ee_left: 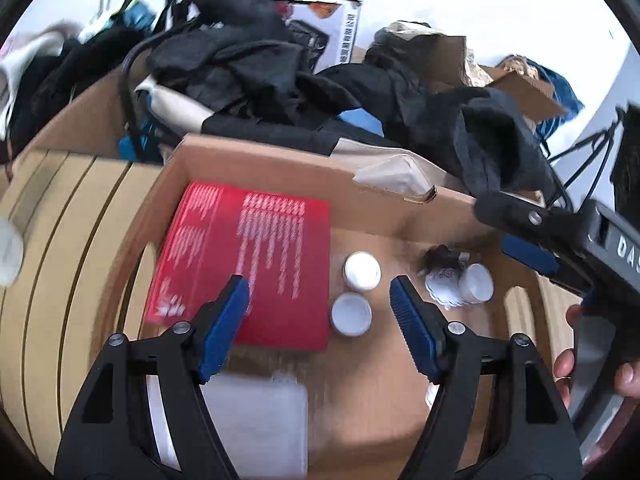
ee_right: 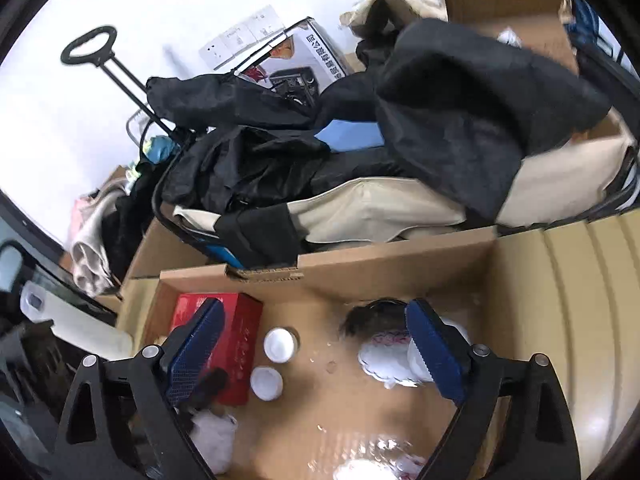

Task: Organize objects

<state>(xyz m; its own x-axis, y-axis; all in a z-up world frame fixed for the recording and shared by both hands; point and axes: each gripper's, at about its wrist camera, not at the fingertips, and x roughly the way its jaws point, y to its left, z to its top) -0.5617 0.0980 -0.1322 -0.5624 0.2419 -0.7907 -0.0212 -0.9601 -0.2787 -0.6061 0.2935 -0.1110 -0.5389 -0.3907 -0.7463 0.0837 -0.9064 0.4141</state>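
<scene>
An open cardboard box (ee_left: 280, 168) holds a red box (ee_left: 256, 256), two white-lidded jars (ee_left: 362, 270) (ee_left: 351, 314), a white cup (ee_left: 476, 283) and a white saucer (ee_left: 442, 284). My left gripper (ee_left: 320, 296) is open and empty, hovering over the red box's edge and the jars. My right gripper (ee_right: 316, 340) is open and empty above the same box (ee_right: 360, 268); the red box (ee_right: 236, 340), jars (ee_right: 280, 344) and saucer (ee_right: 384, 354) lie below it. The right gripper also shows in the left wrist view (ee_left: 532, 240).
A pile of black cloth and bags (ee_left: 260, 64) lies behind the box, also in the right wrist view (ee_right: 440, 112). A clear plastic case (ee_left: 256, 424) lies at the box's near side. A trolley handle (ee_right: 90, 46) stands far left. Tan slatted surface (ee_left: 60, 240) flanks the box.
</scene>
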